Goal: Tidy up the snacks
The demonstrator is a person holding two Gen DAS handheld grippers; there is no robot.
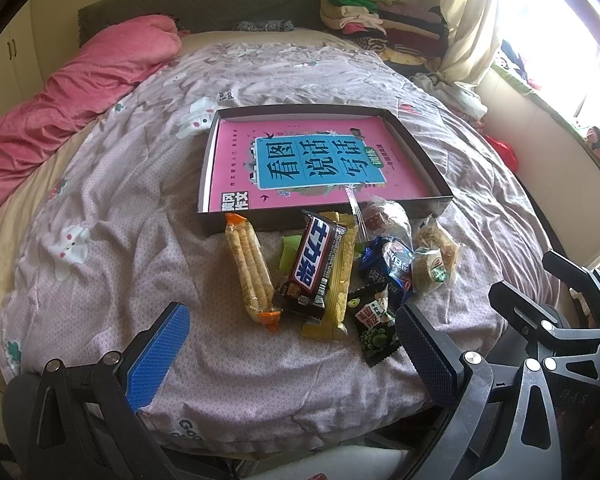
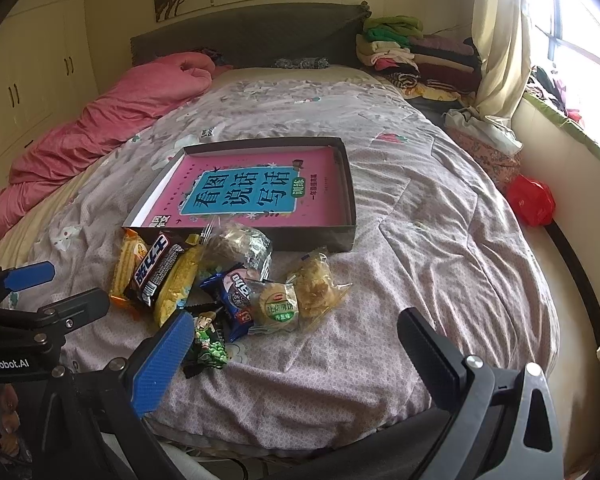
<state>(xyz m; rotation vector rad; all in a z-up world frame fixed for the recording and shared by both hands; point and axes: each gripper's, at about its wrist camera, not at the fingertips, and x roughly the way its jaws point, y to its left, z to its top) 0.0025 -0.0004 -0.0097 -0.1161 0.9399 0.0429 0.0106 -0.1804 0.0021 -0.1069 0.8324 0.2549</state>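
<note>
A heap of snacks is seen on the bed (image 1: 112, 208), on the quilt just in front of a flat dark box (image 1: 420, 144) with a pink book (image 1: 308, 160) lying inside it. In the heap, a long pack of wafer rolls (image 1: 249, 268) is laid at the left, and a dark chocolate bar (image 1: 315, 264) is laid across a yellow pack (image 1: 340, 280) beside it. A blue pack (image 1: 388, 264), a round cake in clear wrap (image 1: 432, 272) and a small black pack with green peas (image 1: 376, 328) are found at the right — all close together, some touching. The left tongs (image 1: 292, 348) are held spread wide near the heap, with nothing between them. The right tongs (image 2: 296, 356) are spread wide too — nothing is pinched.
</note>
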